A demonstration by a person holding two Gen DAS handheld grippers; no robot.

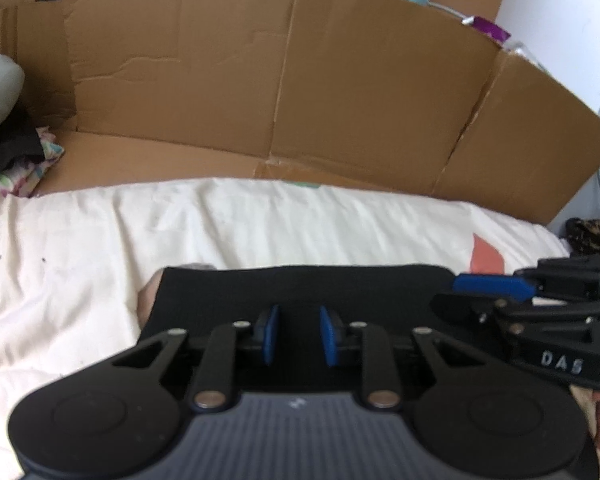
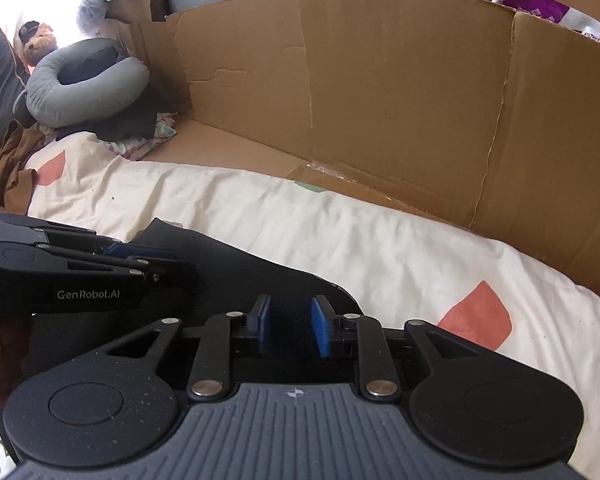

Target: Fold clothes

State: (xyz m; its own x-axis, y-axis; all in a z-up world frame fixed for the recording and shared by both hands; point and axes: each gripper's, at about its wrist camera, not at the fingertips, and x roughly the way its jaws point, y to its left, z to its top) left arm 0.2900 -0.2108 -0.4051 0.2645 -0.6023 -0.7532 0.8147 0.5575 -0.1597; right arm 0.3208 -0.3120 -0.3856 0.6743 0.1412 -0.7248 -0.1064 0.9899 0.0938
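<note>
Left wrist view. Your left gripper [image 1: 299, 334] points down at a black folded garment of ribbed fabric [image 1: 300, 284] that lies on the cream bedsheet with salmon leaf patches [image 1: 100, 248]. The blue pads [image 1: 271, 334] stand a little apart, with the black cloth seen in the gap between them — whether they pinch it or just hang over it, you cannot tell from here. The garment's far edge runs straight across the sheet. Your right gripper [image 1: 488, 286] comes in from the right at the garment's right end; one blue pad shows there, and the state of its jaws is not readable in this view. A flattened brown cardboard box [image 1: 300, 80] stands along the far edge of the bed. A heap of dark and pastel-print clothes [image 1: 20, 160] sits at the far left corner.

Right wrist view. Your right gripper [image 2: 290, 330] is over the near right part of the black garment [image 2: 236, 264]. Its pads are parted, with clear daylight on both sides of the gap — jaws open, nothing gripped; the cloth lies below them. Your left gripper [image 2: 140, 254] lies across the garment's left portion. A grey ring-shaped cushion [image 2: 88, 80] rests on the clothes heap at the far left corner of the bed, beside the cardboard. A brown crumpled garment [image 2: 8, 164] lies at the left edge.
</note>
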